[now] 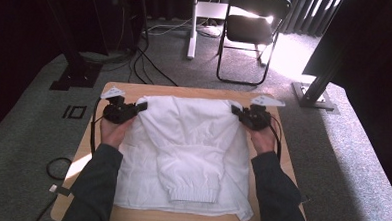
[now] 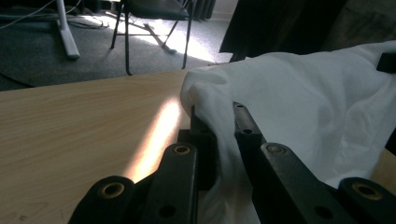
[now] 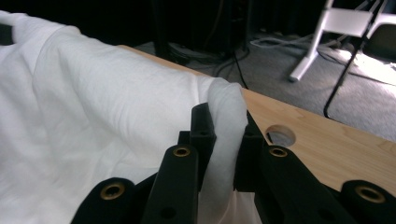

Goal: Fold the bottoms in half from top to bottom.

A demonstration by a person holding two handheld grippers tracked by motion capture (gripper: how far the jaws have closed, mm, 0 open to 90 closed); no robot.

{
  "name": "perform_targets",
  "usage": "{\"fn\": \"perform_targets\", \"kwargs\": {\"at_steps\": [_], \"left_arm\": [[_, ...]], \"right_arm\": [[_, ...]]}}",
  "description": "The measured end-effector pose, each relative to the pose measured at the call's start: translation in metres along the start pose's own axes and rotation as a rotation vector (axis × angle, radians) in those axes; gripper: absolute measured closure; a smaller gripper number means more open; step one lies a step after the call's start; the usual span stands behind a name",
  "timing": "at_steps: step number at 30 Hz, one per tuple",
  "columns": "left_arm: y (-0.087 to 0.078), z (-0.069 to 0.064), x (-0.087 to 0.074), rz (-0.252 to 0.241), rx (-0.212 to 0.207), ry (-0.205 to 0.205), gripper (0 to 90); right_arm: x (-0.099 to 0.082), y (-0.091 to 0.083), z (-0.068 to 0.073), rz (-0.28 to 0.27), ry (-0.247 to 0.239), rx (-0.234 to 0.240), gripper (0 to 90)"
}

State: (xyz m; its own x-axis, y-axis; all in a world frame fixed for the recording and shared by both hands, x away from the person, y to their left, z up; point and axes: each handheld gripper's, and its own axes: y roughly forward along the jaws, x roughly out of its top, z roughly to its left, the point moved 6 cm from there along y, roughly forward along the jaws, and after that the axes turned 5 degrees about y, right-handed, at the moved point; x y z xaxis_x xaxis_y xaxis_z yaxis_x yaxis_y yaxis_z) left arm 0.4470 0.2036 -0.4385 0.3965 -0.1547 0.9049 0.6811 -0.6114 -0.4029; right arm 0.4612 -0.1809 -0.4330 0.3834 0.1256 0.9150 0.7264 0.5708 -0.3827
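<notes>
White garment point(image 1: 187, 150) pinched in both jaws, wooden table point(image 1: 185, 92), black chair point(image 1: 252, 28) beyond

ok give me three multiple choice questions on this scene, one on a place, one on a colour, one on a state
1. Where does the garment lie?
A. on the wooden table
B. on the chair
C. on the floor

2. What colour is the garment?
A. blue
B. white
C. red

3. How does the left gripper stand?
A. wide open above the cloth
B. shut on nothing
C. shut on a fold of the garment

Answers: 1 A, the high view shows it spread over the tabletop. 2 B, white in every view. 3 C, the left gripper view shows cloth pinched between the jaws; the right gripper grips likewise.
</notes>
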Motion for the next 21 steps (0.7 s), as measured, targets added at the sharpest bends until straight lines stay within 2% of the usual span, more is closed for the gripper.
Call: {"fn": "perform_targets", "kwargs": {"at_steps": [5,7,10,12,13,14,16,18,19,20,21], "left_arm": [[-0.041,-0.033,-0.033,0.004,-0.050,0.071,83.2],[-0.053,-0.048,-0.053,0.028,-0.059,0.098,82.9],[-0.062,-0.066,-0.090,0.092,-0.076,0.107,82.3],[-0.059,-0.074,-0.119,0.176,-0.067,0.127,82.0],[-0.056,-0.076,-0.133,0.218,-0.064,0.125,82.0],[-0.052,-0.078,-0.148,0.261,-0.072,0.120,82.0],[-0.041,-0.079,-0.172,0.340,-0.058,0.116,81.9],[-0.028,-0.078,-0.184,0.375,-0.043,0.116,82.0],[-0.022,-0.078,-0.185,0.367,-0.040,0.111,81.9],[-0.018,-0.077,-0.184,0.359,-0.039,0.083,81.9],[-0.014,-0.076,-0.181,0.362,-0.025,0.083,82.0]], "right_arm": [[-0.037,-0.050,0.035,-0.008,-0.065,0.067,81.5],[-0.059,-0.065,0.046,0.006,-0.064,0.083,81.4],[-0.094,-0.080,0.059,0.039,-0.040,0.095,81.3],[-0.120,-0.082,0.066,0.095,-0.037,0.081,81.2],[-0.133,-0.080,0.069,0.129,-0.038,0.087,81.2],[-0.146,-0.078,0.072,0.162,-0.018,0.102,81.2],[-0.168,-0.069,0.076,0.240,-0.023,0.096,81.2],[-0.184,-0.058,0.076,0.298,0.003,0.105,81.2],[-0.189,-0.051,0.075,0.326,0.015,0.105,81.2],[-0.192,-0.045,0.074,0.344,0.009,0.089,81.2],[-0.194,-0.039,0.074,0.359,-0.011,0.075,81.1]]}}
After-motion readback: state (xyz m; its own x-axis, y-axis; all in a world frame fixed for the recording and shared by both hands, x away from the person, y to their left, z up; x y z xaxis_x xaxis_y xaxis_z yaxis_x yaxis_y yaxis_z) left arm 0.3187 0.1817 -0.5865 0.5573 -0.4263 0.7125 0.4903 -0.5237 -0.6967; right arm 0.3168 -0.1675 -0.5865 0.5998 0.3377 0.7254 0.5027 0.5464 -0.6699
